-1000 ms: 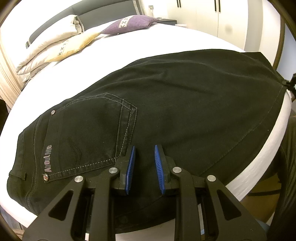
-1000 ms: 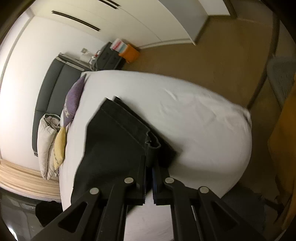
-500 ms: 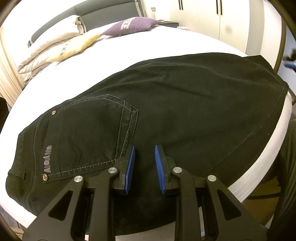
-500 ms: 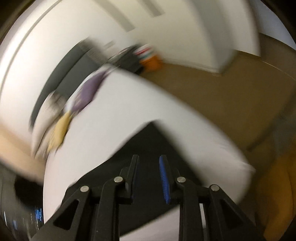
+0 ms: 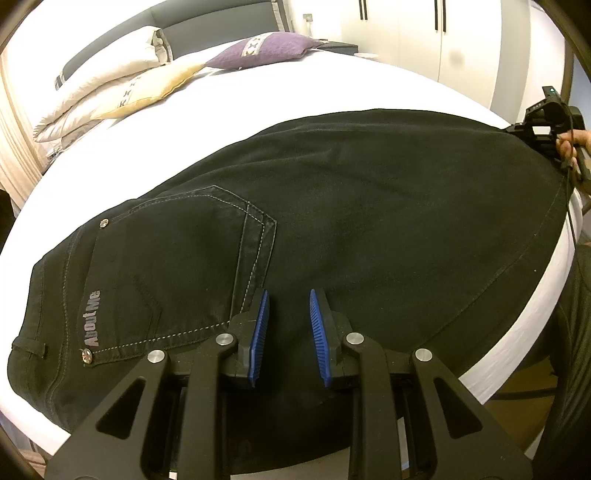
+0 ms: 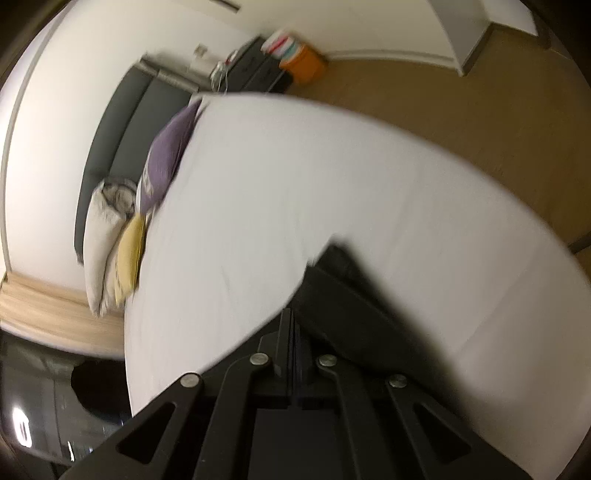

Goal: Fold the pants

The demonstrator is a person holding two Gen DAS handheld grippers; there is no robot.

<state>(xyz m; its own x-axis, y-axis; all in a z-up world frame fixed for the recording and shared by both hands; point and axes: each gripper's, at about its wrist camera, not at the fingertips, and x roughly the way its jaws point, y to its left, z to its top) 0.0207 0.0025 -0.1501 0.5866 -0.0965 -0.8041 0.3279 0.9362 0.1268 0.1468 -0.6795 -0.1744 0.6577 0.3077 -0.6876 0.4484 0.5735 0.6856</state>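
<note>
Black pants (image 5: 369, 206) lie flat across the white bed (image 5: 332, 88), back pocket and waistband at the left, leg hems at the far right. My left gripper (image 5: 289, 306) hovers low over the seat, just right of the pocket. Its blue pads stand a little apart with nothing pinched between them. My right gripper (image 5: 532, 129), held by a hand (image 5: 569, 146), is at the hem end. In the blurred right wrist view that right gripper (image 6: 293, 317) has its jaws together at the left edge of the pants (image 6: 362, 314). Whether cloth is caught between them is hidden.
Cream and yellow pillows (image 5: 122, 85) and a purple cushion (image 5: 266, 50) lie at the grey headboard. White wardrobe doors (image 5: 424, 33) stand behind the bed. Brown floor (image 6: 443, 92) and an orange box (image 6: 303, 66) lie past the bed's far side.
My right gripper let go of the bunched hem, opened, swung sideways along the pant leg and closed again. The hem now lies flat. My left gripper has stayed in place.
</note>
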